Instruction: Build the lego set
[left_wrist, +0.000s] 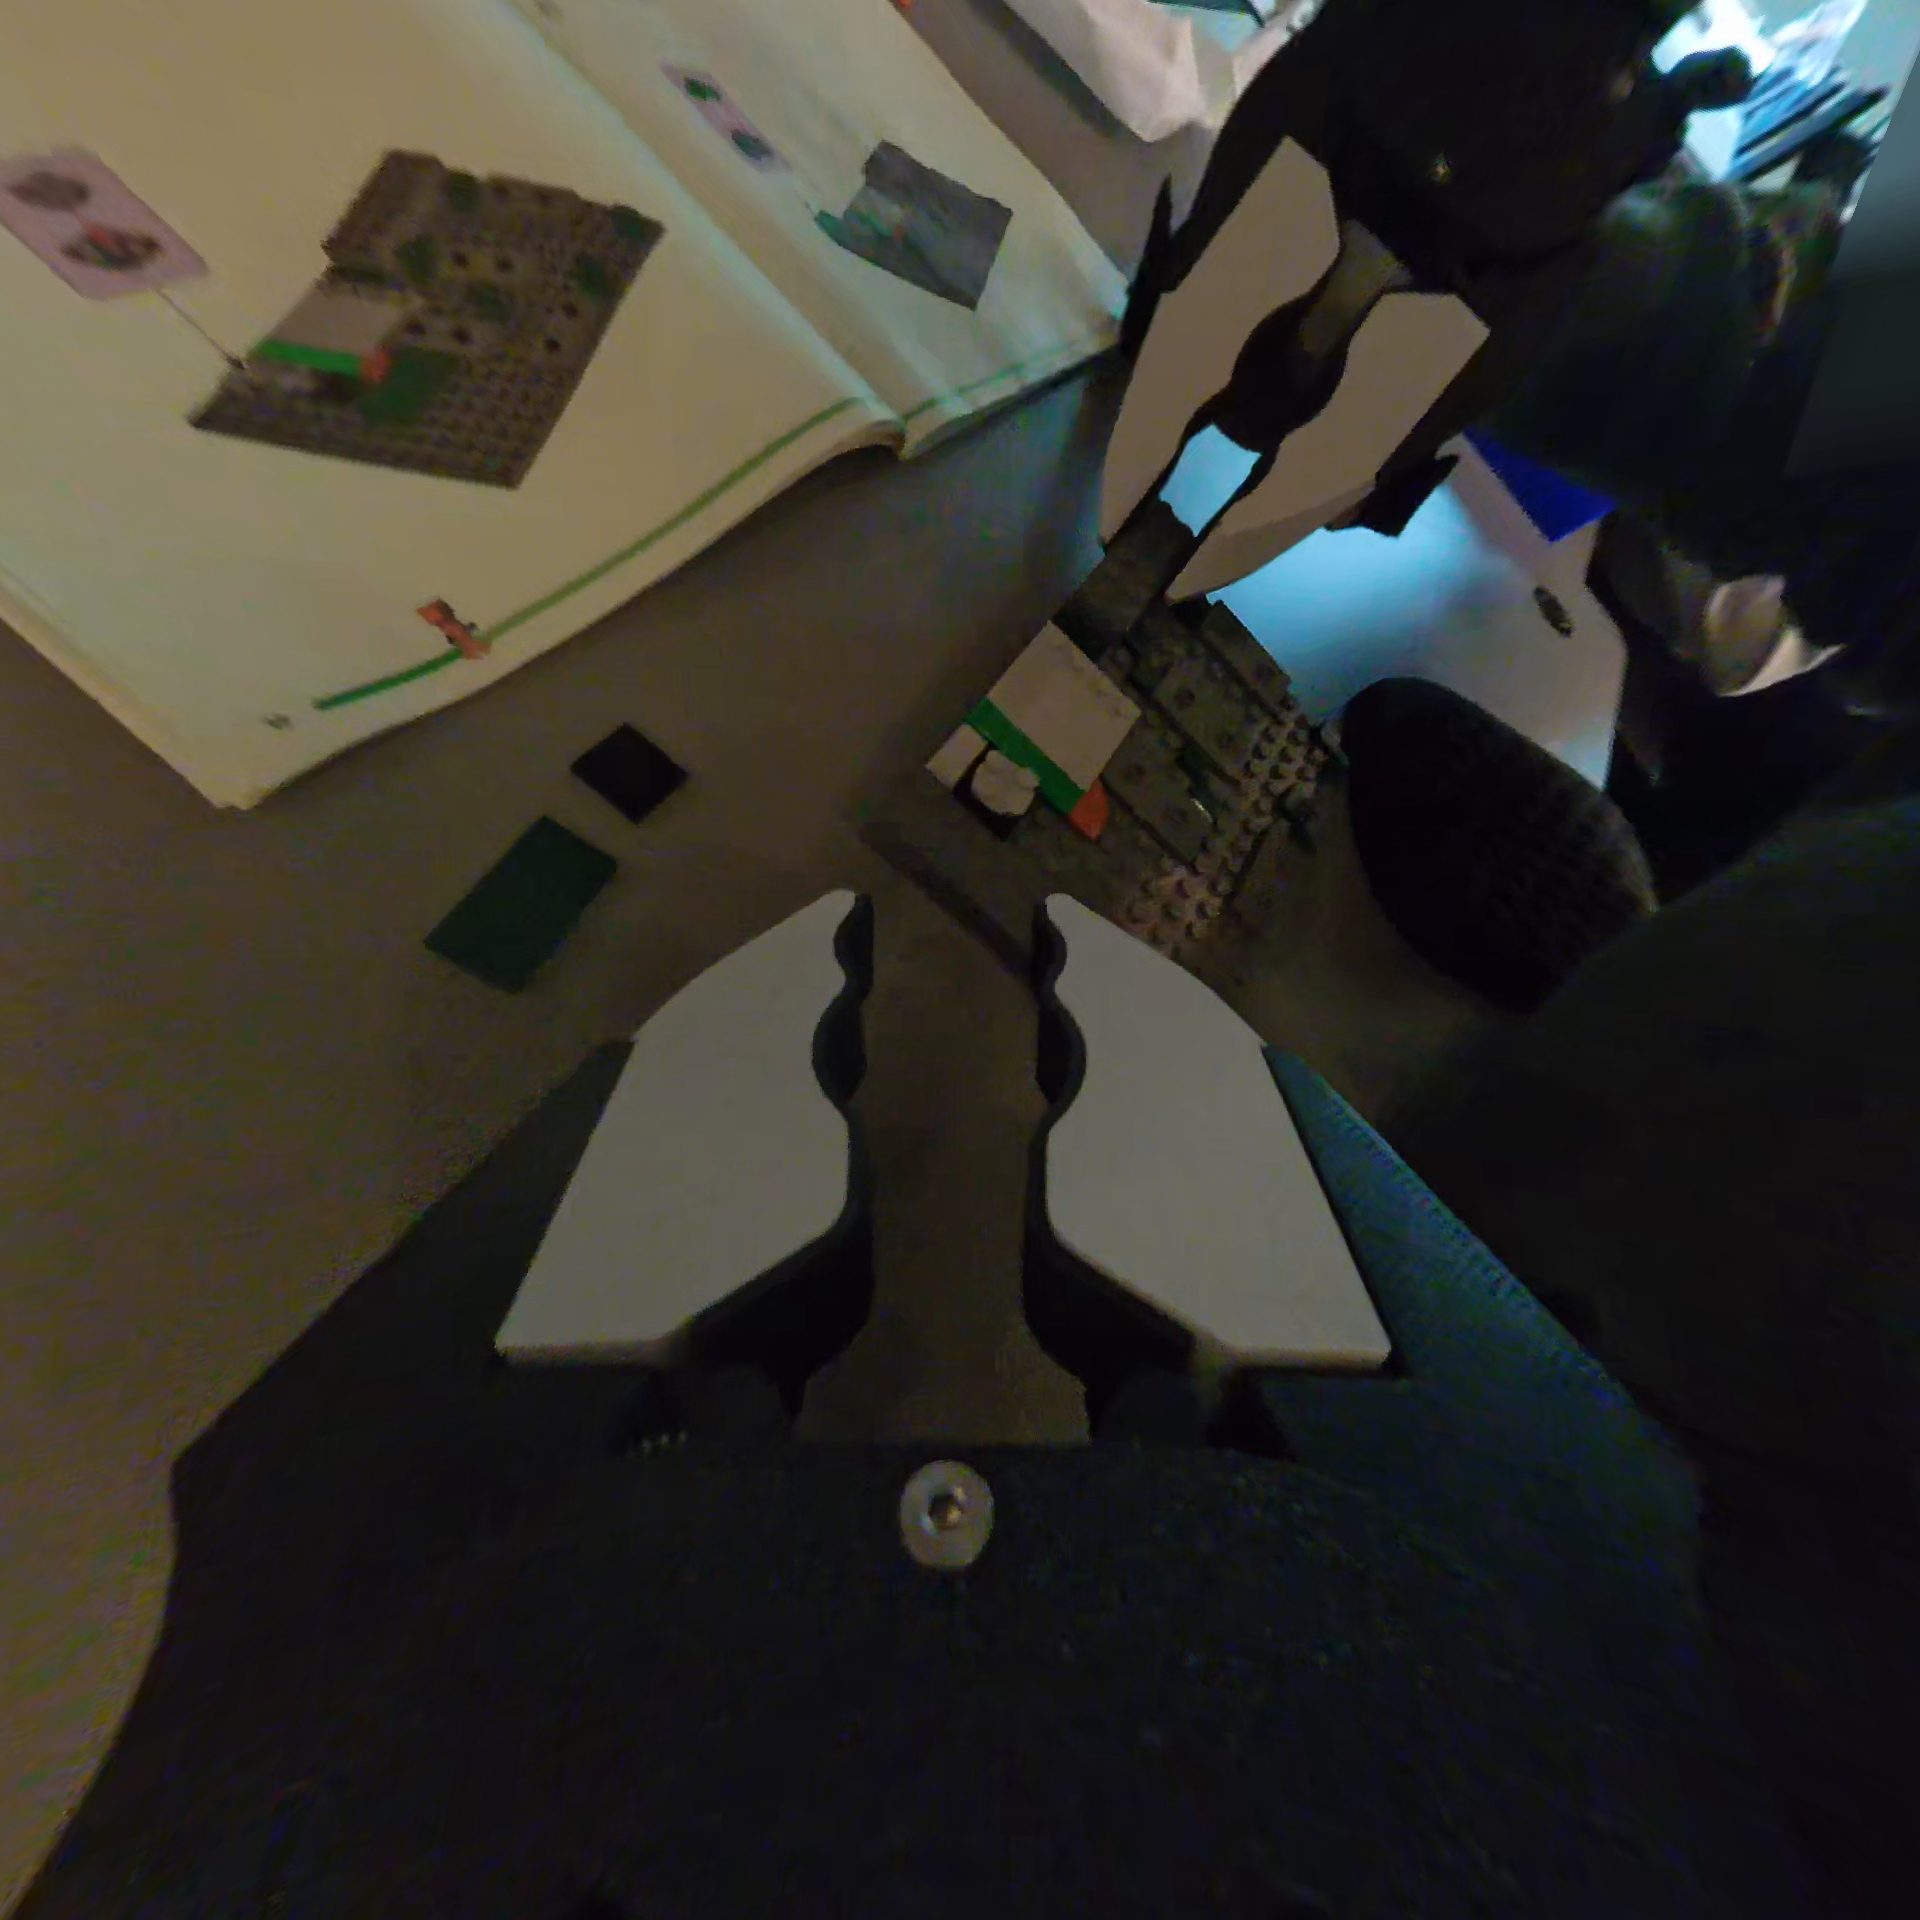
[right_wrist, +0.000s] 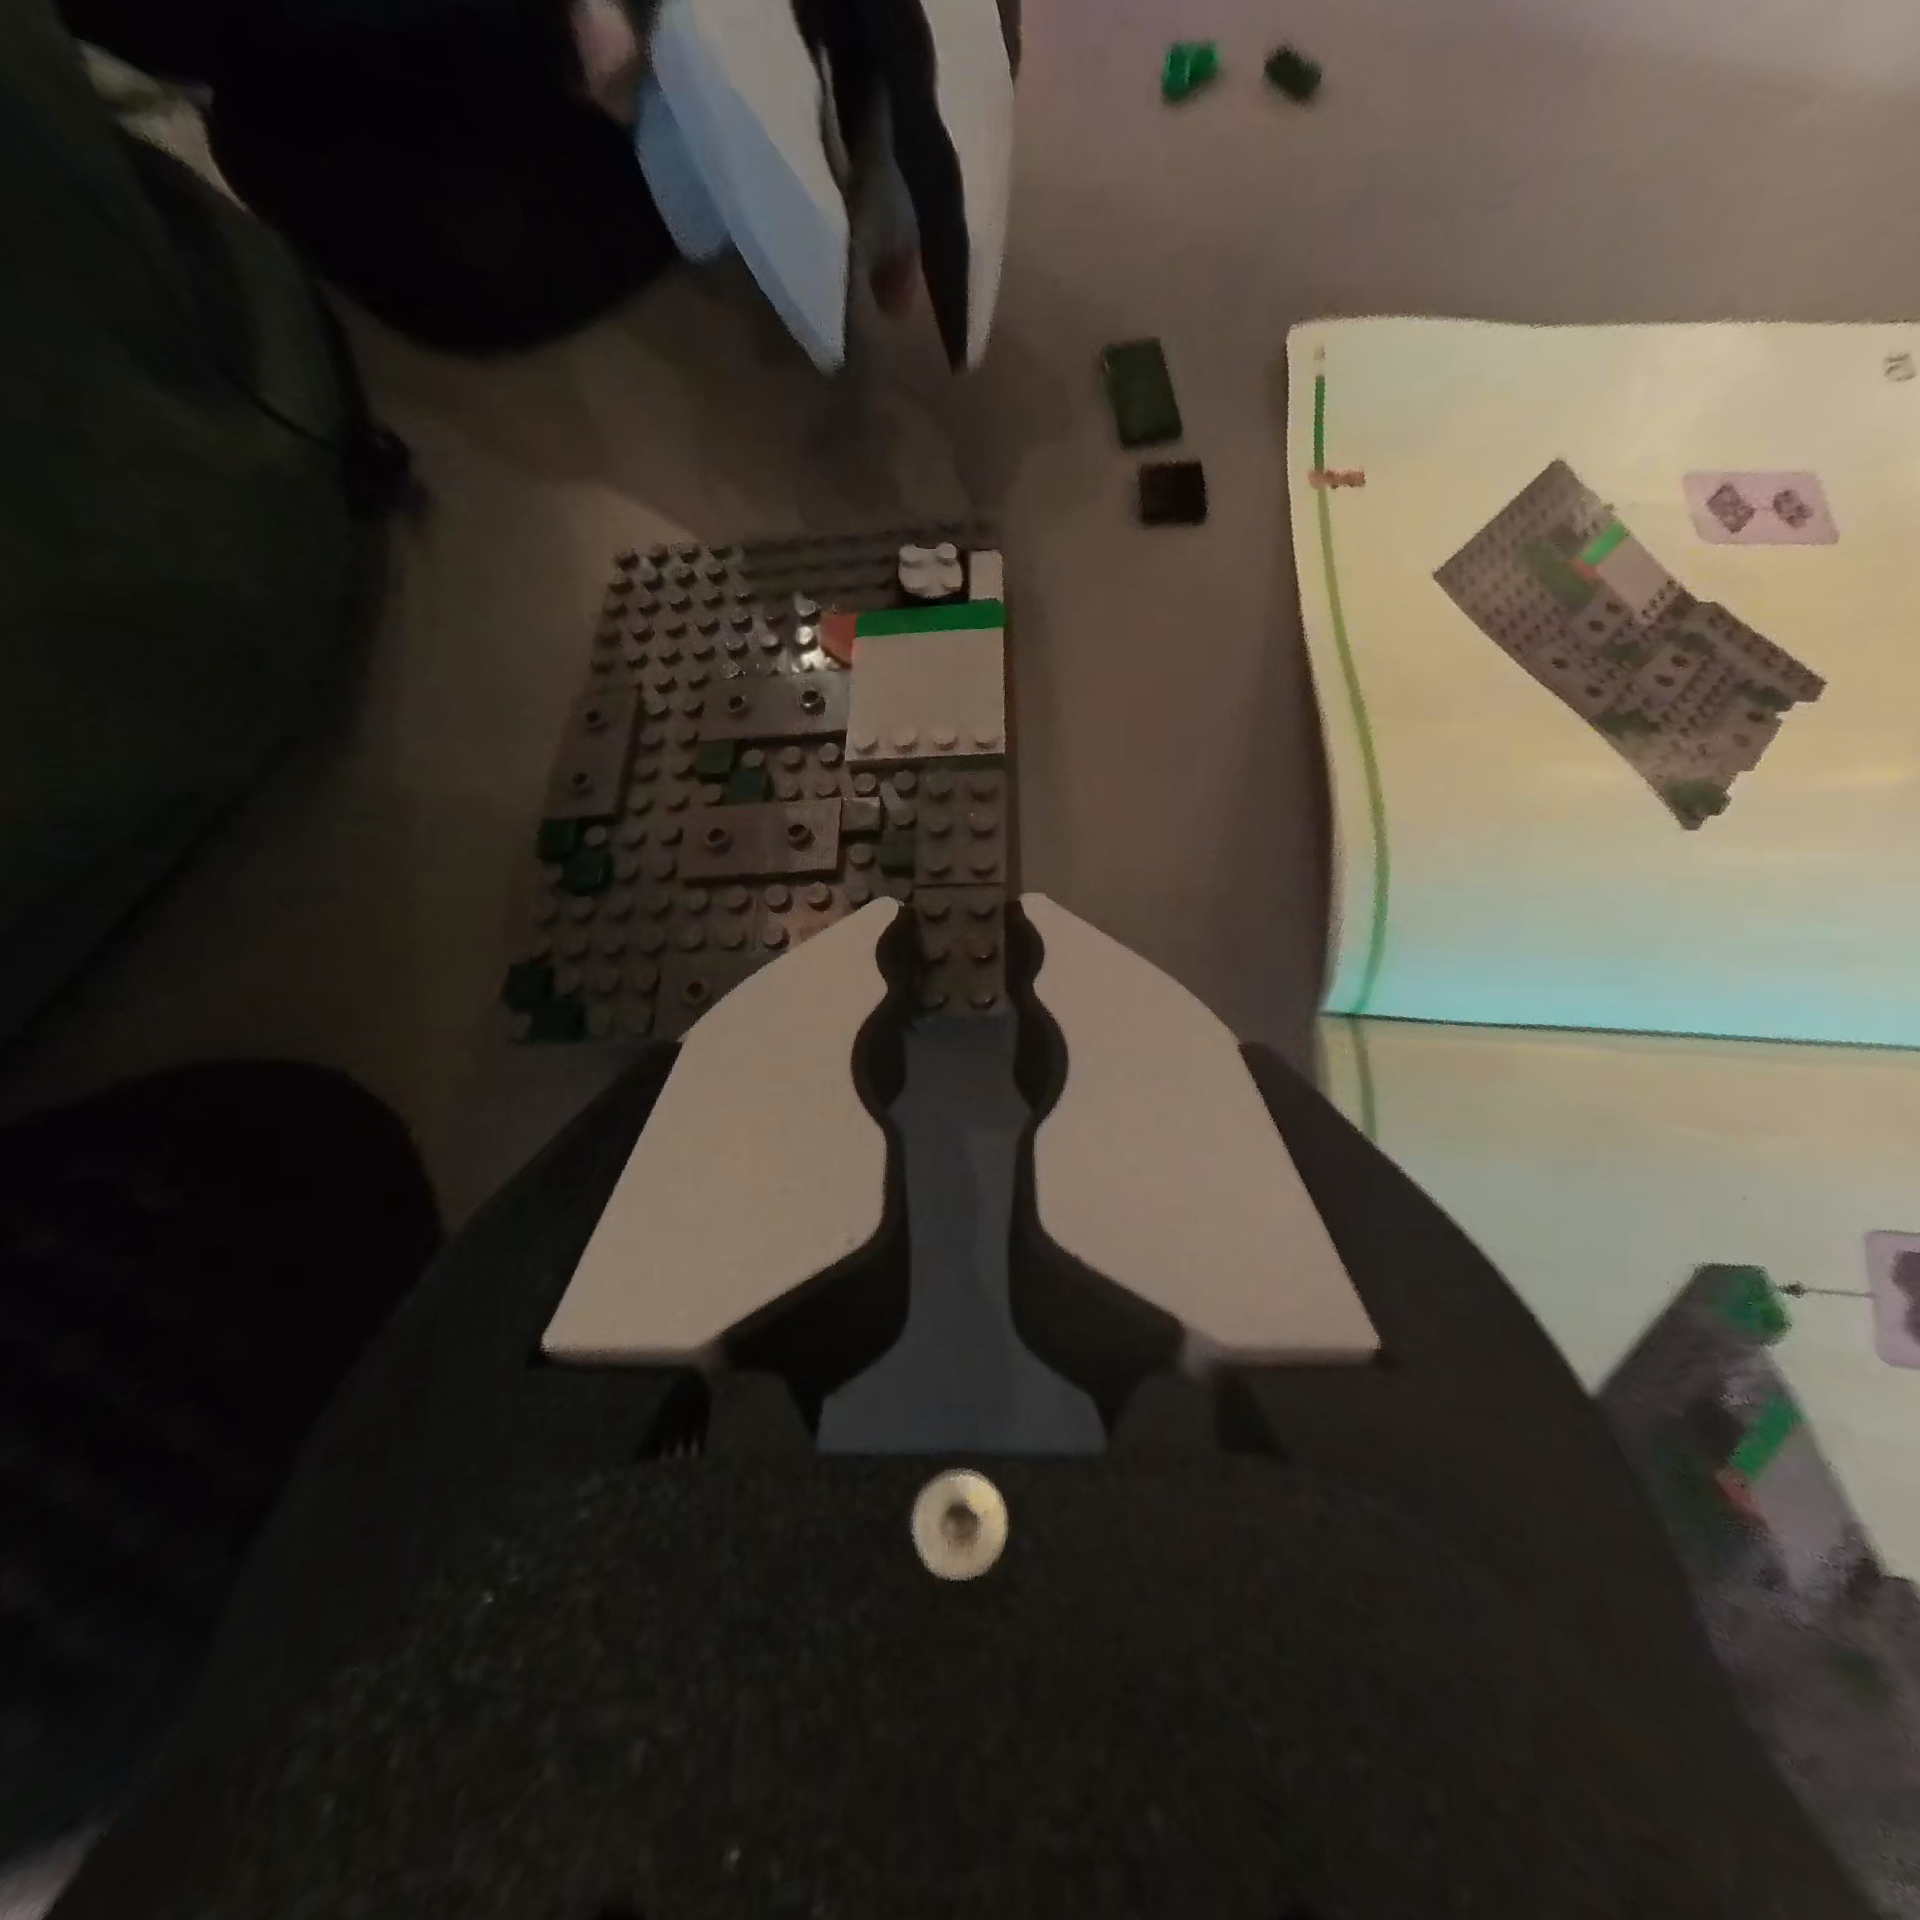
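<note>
Grey studded lego baseplate (right_wrist: 727, 790), partly built, lies flat on the brown-grey table (right_wrist: 1143, 727) beside the open instruction booklet (right_wrist: 1558, 675). Its near edge is hidden behind the right gripper (right_wrist: 961, 914), whose white fingers stand slightly apart around the plate's raised grey strip; whether they press it cannot be told. Blur hides the finer studs. On the plate sit a white smooth panel (right_wrist: 928, 691) edged by a green strip (right_wrist: 930, 621), a small red piece (right_wrist: 837, 636) and dark green bits. The left gripper (left_wrist: 951, 914) hovers with fingers apart and empty, just short of the plate. A dark green flat tile (left_wrist: 523, 902) and a black square tile (left_wrist: 629, 772) lie loose nearby.
</note>
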